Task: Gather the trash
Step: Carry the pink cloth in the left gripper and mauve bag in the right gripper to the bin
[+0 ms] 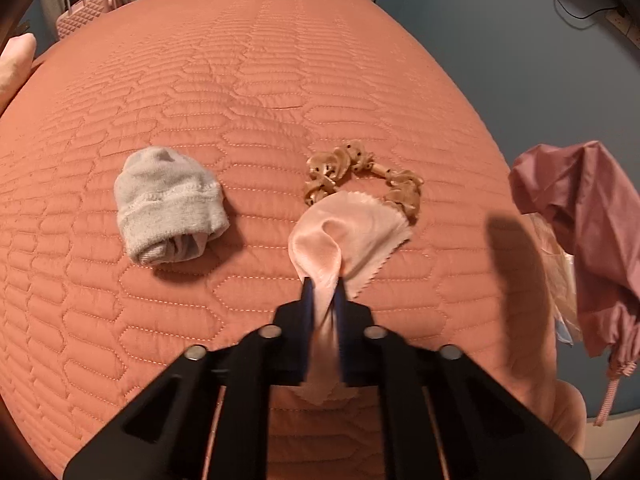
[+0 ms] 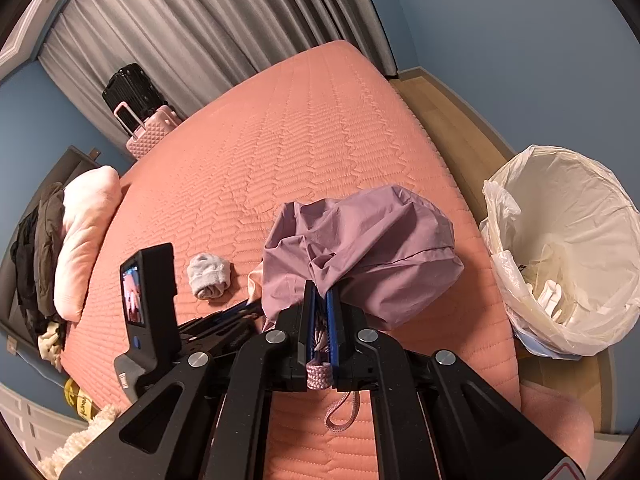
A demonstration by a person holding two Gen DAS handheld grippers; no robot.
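My left gripper [image 1: 323, 286] is shut on a pale pink cloth swatch [image 1: 344, 232] with pinked edges, which drapes onto the salmon quilted bed [image 1: 240, 80]. A tan dotted scrunchie [image 1: 360, 176] lies just beyond the swatch. A rolled grey sock [image 1: 170, 204] lies to the left; it also shows in the right wrist view [image 2: 209, 275]. My right gripper [image 2: 321, 286] is shut on a mauve drawstring bag [image 2: 372, 248], held above the bed's right edge; the bag also shows in the left wrist view [image 1: 588, 232]. A bin with a white liner [image 2: 568, 248] stands to the right of the bed.
A pink suitcase [image 2: 150, 134] and a black one [image 2: 132, 86] stand by grey curtains [image 2: 200, 20] beyond the bed. A pink pillow [image 2: 86, 236] and dark clothes [image 2: 38, 248] lie at the left. Wooden floor [image 2: 452, 128] runs along the right side.
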